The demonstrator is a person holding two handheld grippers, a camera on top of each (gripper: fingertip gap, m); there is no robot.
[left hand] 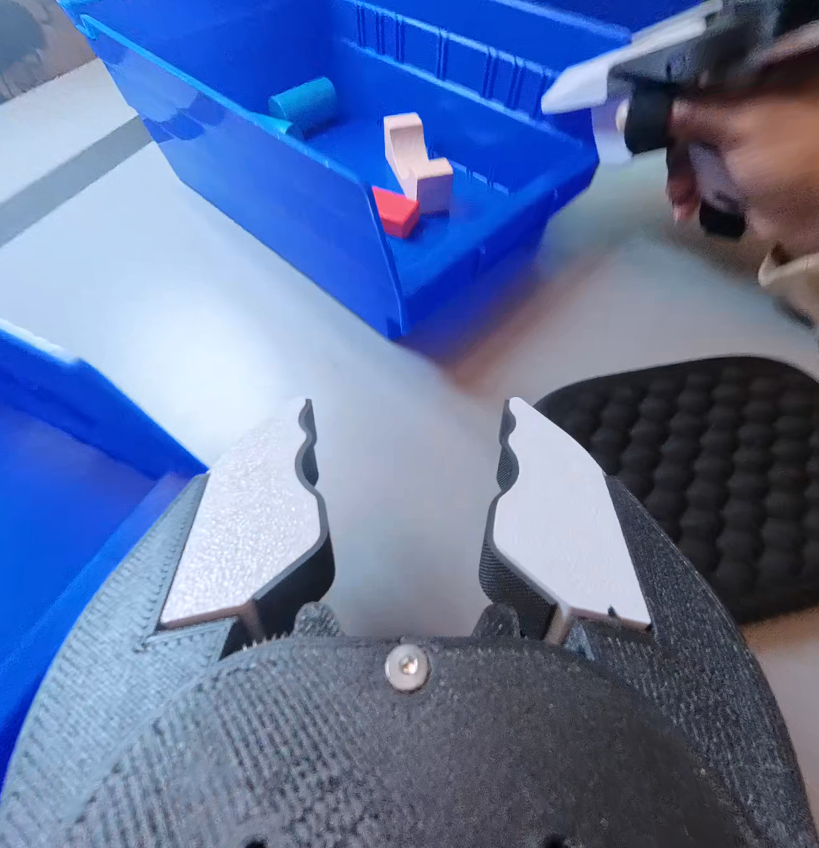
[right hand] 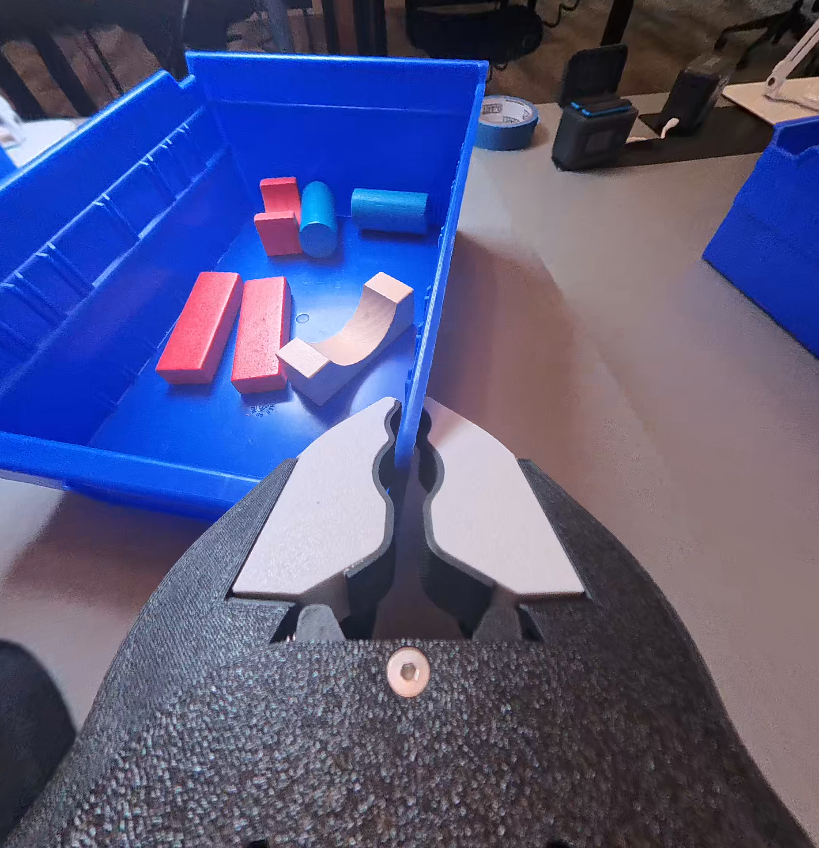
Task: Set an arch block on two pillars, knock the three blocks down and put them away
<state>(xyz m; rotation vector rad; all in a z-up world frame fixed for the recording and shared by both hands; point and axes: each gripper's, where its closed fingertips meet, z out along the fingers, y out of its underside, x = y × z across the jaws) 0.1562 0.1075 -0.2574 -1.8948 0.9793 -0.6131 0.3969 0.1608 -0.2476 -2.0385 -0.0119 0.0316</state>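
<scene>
Two views are showing one blue bin [left hand: 270, 192]. Left wrist view: the left claw [left hand: 407, 459] is hanging open and empty over the pale bench [left hand: 178, 321], beside a black mat [left hand: 701, 468]; the right claw [left hand: 577, 92] is blurring at the frame edge. Right wrist view: the right claw [right hand: 409, 440] is pinching the bin's wall [right hand: 432, 321]; the arch block [right hand: 348, 339], red blocks [right hand: 228, 330] and blue cylinders [right hand: 389, 211] are lying inside. Background clutter is hard to make out.

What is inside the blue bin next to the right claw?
The blue bin holds a wooden arch block, two long red blocks, two short red blocks and two blue cylinders. The right claw hides its near corner.
</scene>
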